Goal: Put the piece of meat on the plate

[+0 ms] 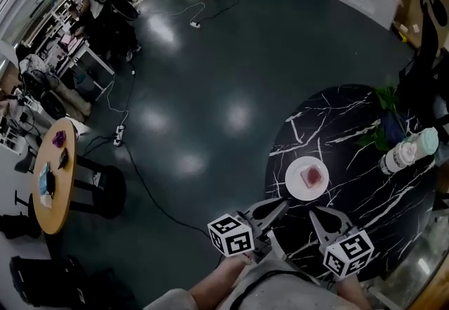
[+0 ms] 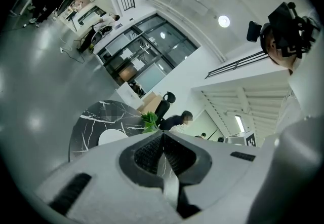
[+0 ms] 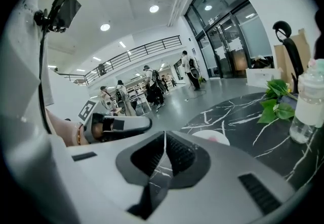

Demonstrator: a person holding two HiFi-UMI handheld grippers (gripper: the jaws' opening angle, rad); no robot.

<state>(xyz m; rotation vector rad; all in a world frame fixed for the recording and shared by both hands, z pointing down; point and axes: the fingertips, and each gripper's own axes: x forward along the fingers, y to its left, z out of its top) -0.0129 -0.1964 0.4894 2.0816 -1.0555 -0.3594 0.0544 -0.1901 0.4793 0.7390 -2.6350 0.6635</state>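
The person's hands are cut off at the head view's lower edge. The left gripper (image 2: 163,136) and the right gripper (image 3: 164,134) each show jaws pressed together with nothing between them. The left gripper view hides the piece of meat (image 1: 313,176) behind the gripper's body and shows only a sliver of the white plate (image 1: 294,182). The head view shows the meat lying on the plate, near both jaw tips. The plate sits on a round black marble table (image 1: 351,119), with a bottle (image 1: 401,154) and a plant (image 1: 382,130) toward its right edge. Cables (image 1: 147,193) trail across the glossy dark floor (image 1: 210,91)
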